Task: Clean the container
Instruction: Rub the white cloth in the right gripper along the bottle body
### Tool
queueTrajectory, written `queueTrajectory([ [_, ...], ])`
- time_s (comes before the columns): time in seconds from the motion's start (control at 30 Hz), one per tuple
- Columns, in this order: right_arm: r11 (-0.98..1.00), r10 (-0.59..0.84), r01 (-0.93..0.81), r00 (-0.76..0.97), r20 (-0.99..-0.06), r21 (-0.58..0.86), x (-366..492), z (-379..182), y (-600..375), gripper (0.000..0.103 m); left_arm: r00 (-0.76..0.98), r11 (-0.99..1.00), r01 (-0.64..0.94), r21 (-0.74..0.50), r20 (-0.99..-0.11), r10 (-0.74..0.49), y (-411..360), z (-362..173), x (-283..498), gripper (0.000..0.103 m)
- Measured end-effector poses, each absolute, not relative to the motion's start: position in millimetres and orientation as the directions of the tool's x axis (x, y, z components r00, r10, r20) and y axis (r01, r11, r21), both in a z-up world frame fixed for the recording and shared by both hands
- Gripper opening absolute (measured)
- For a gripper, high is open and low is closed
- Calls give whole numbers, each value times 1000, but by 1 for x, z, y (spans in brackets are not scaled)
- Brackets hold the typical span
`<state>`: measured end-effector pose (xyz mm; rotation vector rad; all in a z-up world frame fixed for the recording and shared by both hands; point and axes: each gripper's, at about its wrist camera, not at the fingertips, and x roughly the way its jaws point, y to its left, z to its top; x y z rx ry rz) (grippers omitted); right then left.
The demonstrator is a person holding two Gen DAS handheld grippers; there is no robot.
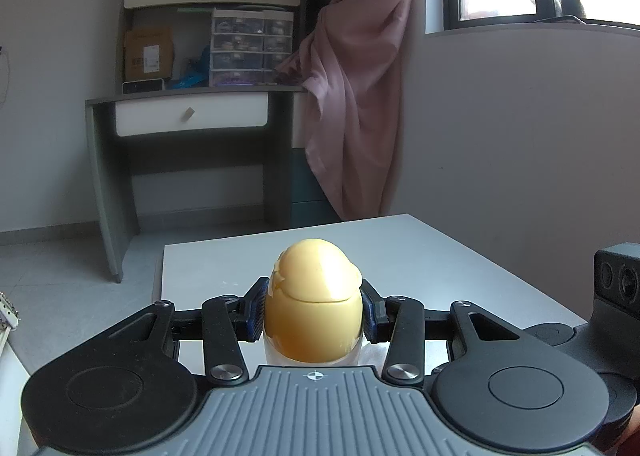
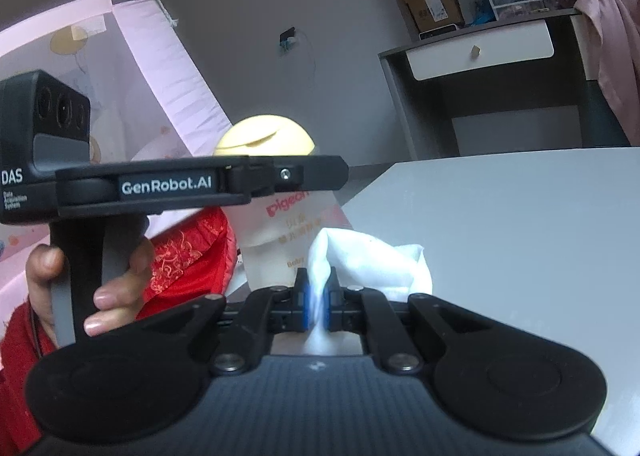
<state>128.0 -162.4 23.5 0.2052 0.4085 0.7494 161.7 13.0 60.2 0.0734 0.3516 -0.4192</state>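
Left gripper (image 1: 314, 312) fingers clamped on yellow-capped bottle (image 1: 314, 296), right gripper (image 2: 318, 296) on white cloth (image 2: 368, 260) (grey table (image 1: 440, 256), desk (image 1: 192, 112) beyond)

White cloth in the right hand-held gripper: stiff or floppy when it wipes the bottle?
Likely floppy: the cloth bunches into soft folds ahead of the right hand-held gripper, which is shut on a pinched fold. Probably light, so it should drape round the bottle but may slip loose.

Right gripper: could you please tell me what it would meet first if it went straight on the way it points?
Probably the white Pigeon bottle, which the left gripper holds: the white cloth pinched in the right gripper already reaches toward it, though depth is unclear.
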Motion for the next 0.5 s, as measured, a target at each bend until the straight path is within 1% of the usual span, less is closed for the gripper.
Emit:
queueTrajectory([
  [0.17, 722, 691, -616, 667, -277, 316, 126, 27, -162, 7, 852, 911, 413, -7, -349, -389, 15, 60, 162, 45],
  [0.5, 700, 713, -663, 668, -214, 265, 113, 45, -157, 7, 851, 911, 413, -12, -350, -390, 15, 61, 163, 45],
])
